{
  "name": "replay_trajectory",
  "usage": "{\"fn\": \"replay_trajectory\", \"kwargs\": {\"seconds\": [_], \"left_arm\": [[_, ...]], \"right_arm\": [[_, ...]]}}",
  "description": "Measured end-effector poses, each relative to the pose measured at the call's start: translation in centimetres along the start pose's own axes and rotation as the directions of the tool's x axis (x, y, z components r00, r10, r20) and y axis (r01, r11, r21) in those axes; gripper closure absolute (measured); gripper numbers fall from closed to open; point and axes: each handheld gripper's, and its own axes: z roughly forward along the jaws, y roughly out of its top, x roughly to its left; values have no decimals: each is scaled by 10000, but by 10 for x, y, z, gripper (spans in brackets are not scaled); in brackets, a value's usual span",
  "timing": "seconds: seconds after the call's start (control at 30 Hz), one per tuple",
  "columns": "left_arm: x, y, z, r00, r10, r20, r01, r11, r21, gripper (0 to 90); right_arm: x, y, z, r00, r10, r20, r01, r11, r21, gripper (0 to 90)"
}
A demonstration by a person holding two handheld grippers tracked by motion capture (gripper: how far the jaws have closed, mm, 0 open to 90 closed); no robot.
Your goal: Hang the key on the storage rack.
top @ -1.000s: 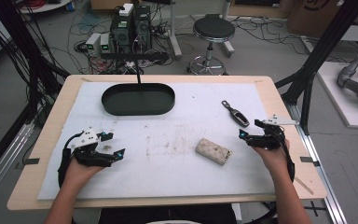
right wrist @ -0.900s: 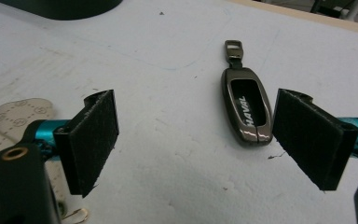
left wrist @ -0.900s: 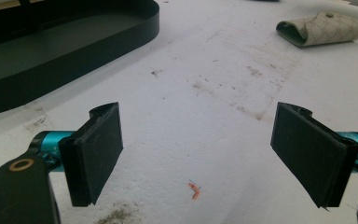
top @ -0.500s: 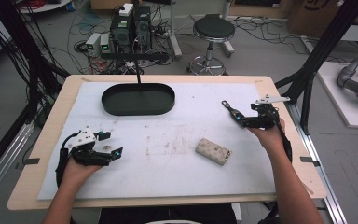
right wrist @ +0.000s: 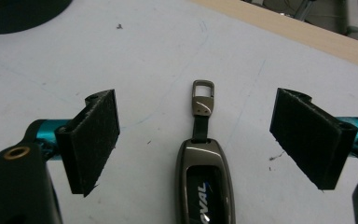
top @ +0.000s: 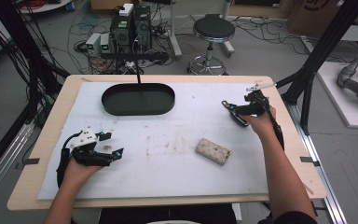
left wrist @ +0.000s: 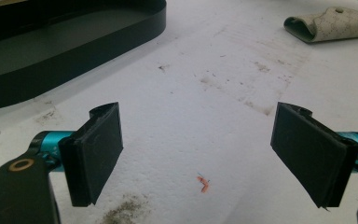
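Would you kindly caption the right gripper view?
Open right gripper straddling a glossy grey metal key fob on the white table mat.

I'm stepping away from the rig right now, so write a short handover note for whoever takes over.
Right tool: jaws open, straddling the key fob near the table's right edge; nothing gripped yet.
Left tool: jaws open and empty, resting low on the white mat at front left.
Beige pouch lies loose on the mat right of centre. Black oval tray sits at the back and looks empty.
Done: right tool lined up on the fob.
Left: probably close on the fob and lift it; where it should go isn't clear from here.
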Motion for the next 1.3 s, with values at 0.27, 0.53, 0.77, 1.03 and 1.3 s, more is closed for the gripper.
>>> {"fn": "replay_trajectory", "kwargs": {"seconds": [0.27,0.53,0.77,1.03,1.3], "left_arm": [[1,-1,0,9999,-85,-101,85,10000,-8,166],[2,-1,0,9999,-84,-83,84,10000,38,166],[1,-1,0,9999,-72,-73,72,10000,62,166],[0,-2,2,10000,-72,-33,73,9999,116,167],[-1,-2,2,10000,-24,-70,25,9998,174,169]], "right_arm": [[-10,1,26,9989,428,-192,-419,9982,433,158],[-13,-5,48,9980,624,-122,-605,9913,1172,199],[-10,-7,60,9981,586,181,-608,9844,1652,286],[-7,-8,62,9952,740,644,-860,9743,2081,614],[-1,-7,62,9944,553,899,-730,9756,2068,820]]}}
